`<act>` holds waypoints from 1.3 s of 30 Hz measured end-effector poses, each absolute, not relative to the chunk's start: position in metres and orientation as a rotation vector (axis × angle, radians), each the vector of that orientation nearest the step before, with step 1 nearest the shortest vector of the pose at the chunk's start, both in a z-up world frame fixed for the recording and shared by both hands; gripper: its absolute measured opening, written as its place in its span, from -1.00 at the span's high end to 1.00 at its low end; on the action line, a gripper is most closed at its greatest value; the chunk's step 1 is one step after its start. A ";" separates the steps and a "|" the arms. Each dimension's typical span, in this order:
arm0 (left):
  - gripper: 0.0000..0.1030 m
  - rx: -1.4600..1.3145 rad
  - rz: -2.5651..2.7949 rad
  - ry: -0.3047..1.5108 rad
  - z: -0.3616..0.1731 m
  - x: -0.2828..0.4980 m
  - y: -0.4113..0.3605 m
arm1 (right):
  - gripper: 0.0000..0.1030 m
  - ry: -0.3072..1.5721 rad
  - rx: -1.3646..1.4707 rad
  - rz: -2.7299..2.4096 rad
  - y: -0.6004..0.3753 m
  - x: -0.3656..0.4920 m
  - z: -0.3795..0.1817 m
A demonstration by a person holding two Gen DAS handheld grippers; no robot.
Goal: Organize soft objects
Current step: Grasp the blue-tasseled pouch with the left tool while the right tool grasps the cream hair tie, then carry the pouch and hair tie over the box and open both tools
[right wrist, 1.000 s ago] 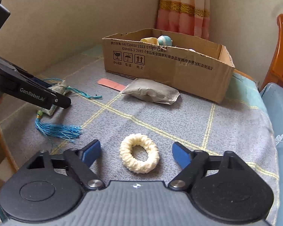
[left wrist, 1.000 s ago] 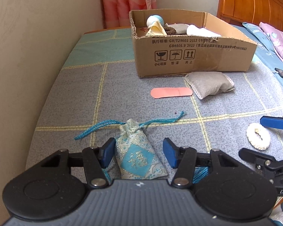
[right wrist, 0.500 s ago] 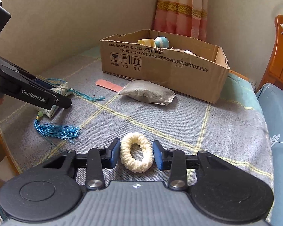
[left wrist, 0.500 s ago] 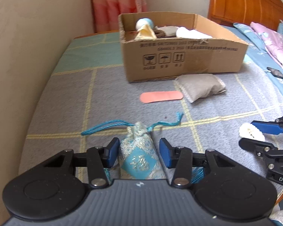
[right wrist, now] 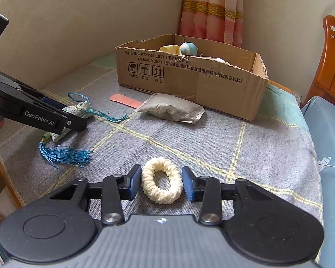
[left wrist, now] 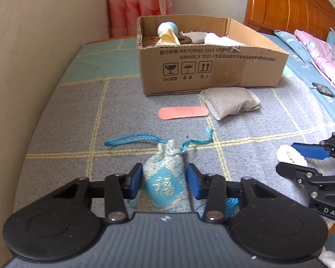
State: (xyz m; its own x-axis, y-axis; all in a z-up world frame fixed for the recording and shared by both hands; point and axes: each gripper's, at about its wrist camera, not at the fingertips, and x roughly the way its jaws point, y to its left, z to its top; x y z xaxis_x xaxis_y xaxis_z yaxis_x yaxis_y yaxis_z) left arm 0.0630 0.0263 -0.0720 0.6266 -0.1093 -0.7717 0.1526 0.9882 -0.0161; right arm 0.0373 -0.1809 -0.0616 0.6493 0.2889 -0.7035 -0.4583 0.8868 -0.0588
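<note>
- Left gripper [left wrist: 164,182], black with blue pads: its jaws have just been closing, and the pads now press both flanks of the small pale-blue brocade drawstring pouch [left wrist: 165,178], which lies on the grey checked bedspread [left wrist: 78,116].
- The pouch's teal cord [left wrist: 134,139] loops out at its neck; seen from the right wrist, its teal tassel [right wrist: 64,154] fans over the cloth behind it.
- Right gripper [right wrist: 161,183], same make: jaws narrow, blue pads set against the two sides of the cream knitted hair scrunchie [right wrist: 162,184], squeezing the ring into an oval on the bedspread.
- From the left wrist, the right gripper's blue finger [left wrist: 310,151] shows at the right edge, with the scrunchie partly hidden behind it.
- Open brown cardboard box [left wrist: 212,67], printed with handling symbols, stands farther back near the wall and already contains several soft items, among them a blue-and-white ball [left wrist: 167,28].
- Grey fabric sachet with a stitched white border [left wrist: 230,102] lies just in front of the box; whether it touches the box cannot be told.
- Pink adhesive plaster strip [left wrist: 183,112] lies flat beside the sachet, between the box and the pouch.
- Pink striped curtain [left wrist: 138,6] hangs behind the box.
</note>
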 end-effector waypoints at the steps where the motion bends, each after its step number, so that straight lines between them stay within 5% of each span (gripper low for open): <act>1: 0.30 0.054 -0.153 0.884 -0.071 0.063 0.026 | 0.21 0.753 -0.242 0.428 -0.181 0.037 -0.061; 23: 0.37 0.103 -0.347 0.749 0.011 0.087 0.014 | 0.33 0.670 -0.266 0.425 -0.197 0.050 -0.024; 39: 0.37 0.185 -0.427 0.569 0.089 0.202 -0.046 | 0.33 0.623 -0.243 0.375 -0.216 0.062 -0.011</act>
